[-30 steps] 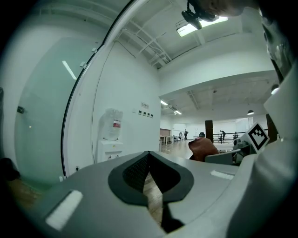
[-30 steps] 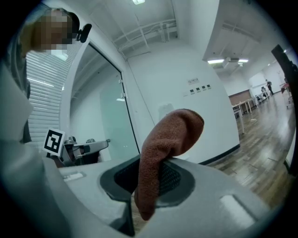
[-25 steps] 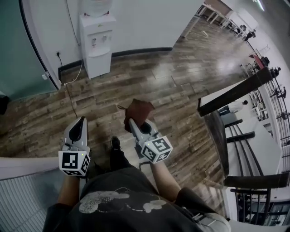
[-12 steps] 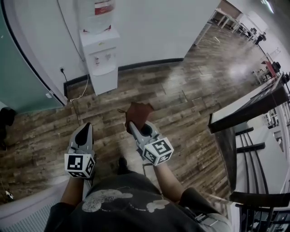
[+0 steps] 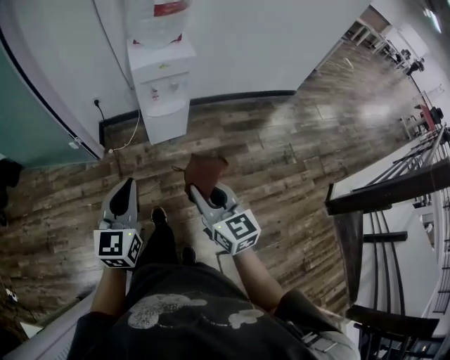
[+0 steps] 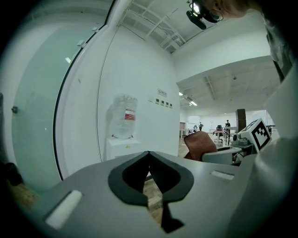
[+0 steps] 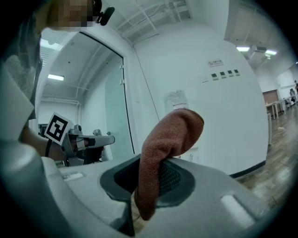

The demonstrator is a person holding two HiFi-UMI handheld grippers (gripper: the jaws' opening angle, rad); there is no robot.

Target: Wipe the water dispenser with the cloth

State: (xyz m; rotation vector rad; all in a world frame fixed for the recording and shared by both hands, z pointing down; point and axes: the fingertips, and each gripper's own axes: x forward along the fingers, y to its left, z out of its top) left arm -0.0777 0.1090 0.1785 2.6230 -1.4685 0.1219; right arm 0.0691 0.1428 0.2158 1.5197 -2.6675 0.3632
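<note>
Dark wood-plank floor (image 5: 281, 148) meets a white wall (image 5: 267, 42); against it stands the boxy white water dispenser (image 5: 163, 88), its clear bottle (image 5: 156, 21) red-labelled, print unreadable; right gripper (image 5: 199, 191) pinches a rust-brown terry cloth (image 5: 205, 171), well apart from it; left gripper (image 5: 127, 186) has jaws pressed together, empty.

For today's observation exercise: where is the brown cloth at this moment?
In the head view the cloth hangs mid-frame, clamped in the right claw, over the wood floor and short of the white water dispenser against the wall ahead.
</note>
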